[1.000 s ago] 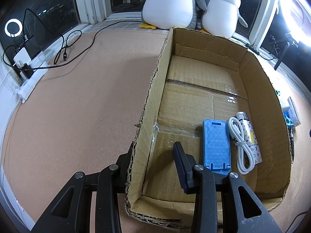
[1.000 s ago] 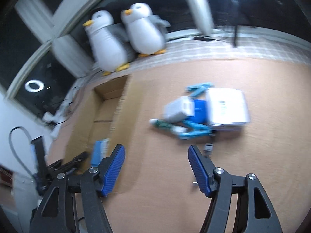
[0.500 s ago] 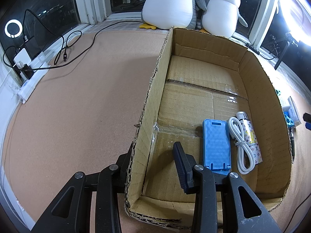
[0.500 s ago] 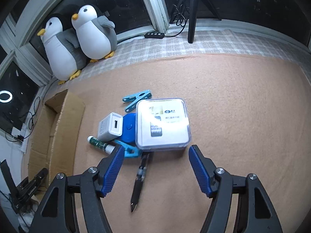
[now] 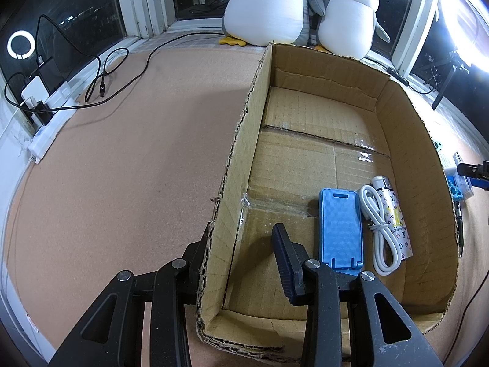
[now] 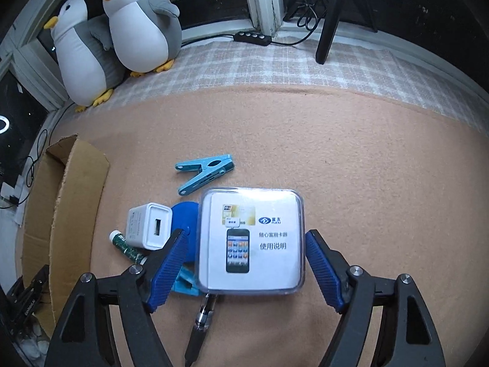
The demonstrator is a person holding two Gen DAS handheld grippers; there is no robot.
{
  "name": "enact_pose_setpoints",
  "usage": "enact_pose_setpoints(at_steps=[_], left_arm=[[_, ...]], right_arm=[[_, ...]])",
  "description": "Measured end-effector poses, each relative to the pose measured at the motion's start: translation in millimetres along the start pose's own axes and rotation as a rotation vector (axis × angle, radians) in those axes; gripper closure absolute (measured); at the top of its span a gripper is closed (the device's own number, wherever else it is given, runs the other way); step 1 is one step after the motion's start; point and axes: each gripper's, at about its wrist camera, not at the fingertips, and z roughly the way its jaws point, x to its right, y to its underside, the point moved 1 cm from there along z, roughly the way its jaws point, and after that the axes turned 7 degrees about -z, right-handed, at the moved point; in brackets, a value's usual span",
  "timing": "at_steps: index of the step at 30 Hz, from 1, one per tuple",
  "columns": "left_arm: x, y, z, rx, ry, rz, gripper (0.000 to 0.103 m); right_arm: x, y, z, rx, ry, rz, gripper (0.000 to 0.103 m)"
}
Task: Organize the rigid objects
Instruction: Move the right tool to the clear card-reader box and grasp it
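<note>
Clear plastic case point(image 6: 252, 240) lies flat between the opening right gripper point(image 6: 244, 267); left gripper point(image 5: 241, 263) clamps the cardboard box point(image 5: 241, 165) wall.

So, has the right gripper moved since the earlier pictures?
Yes. The right gripper has come toward the clear plastic case, which now lies between its opening jaws; earlier the case was well beyond them. The pads do not touch it.

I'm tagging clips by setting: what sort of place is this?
Likely a home room set up for filming: carpeted floor by night-dark windows, plush penguins on the sill, a ring light.
</note>
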Motion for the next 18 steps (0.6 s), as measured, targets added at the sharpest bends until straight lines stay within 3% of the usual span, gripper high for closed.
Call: enact_pose_setpoints(at_steps=[11,15,18], left_arm=[[0.2,0.0,0.1,0.0,0.0,0.0,0.064],[0.3,-0.2,0.2,0.001,0.0,0.001,0.064],[0.3,-0.2,0.1,0.001,-0.001,0.001,0.064]], right_arm=[[5.2,-1.0,11.4,-0.043,-0.027,0.019,0.029],[4.1,-1.7,10.7,-0.044,-0.036,0.018,0.037],[3.1,-1.0,10.0,-0.044,-0.032,0.016,0.037]])
